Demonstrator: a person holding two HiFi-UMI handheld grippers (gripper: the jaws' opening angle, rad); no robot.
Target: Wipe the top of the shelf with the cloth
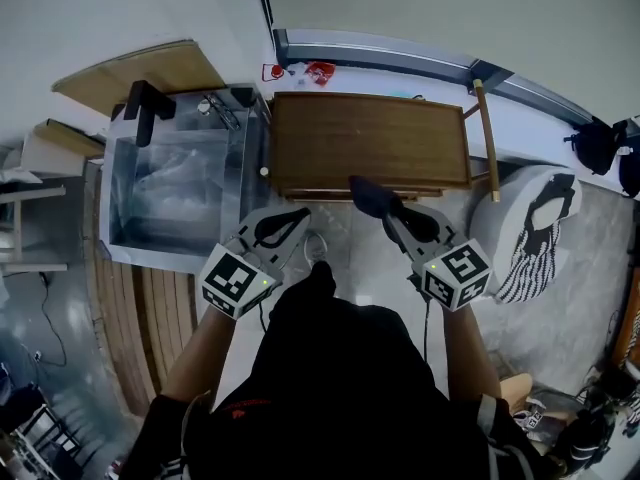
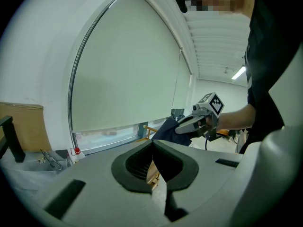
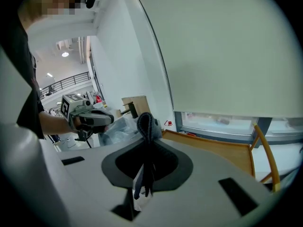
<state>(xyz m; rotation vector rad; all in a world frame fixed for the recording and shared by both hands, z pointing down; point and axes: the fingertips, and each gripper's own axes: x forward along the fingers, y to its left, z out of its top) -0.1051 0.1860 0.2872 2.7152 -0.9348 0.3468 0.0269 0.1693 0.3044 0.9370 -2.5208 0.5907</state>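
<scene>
While the wooden shelf (image 1: 370,153) stands below the window (image 1: 400,58), both grippers hang at its near edge. The right gripper (image 1: 388,213) has its fingers clamped on a dark cloth (image 1: 370,196), which is bunched over that front edge. The left gripper (image 1: 298,223), just beside it and short of the shelf, has its fingers closed together on nothing.

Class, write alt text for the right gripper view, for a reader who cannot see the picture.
The right claw is shut on a dark cloth, whose folded end sticks up past its tips. Beyond lies the wooden shelf top under a pale window blind, and the left claw shows at left.
</scene>
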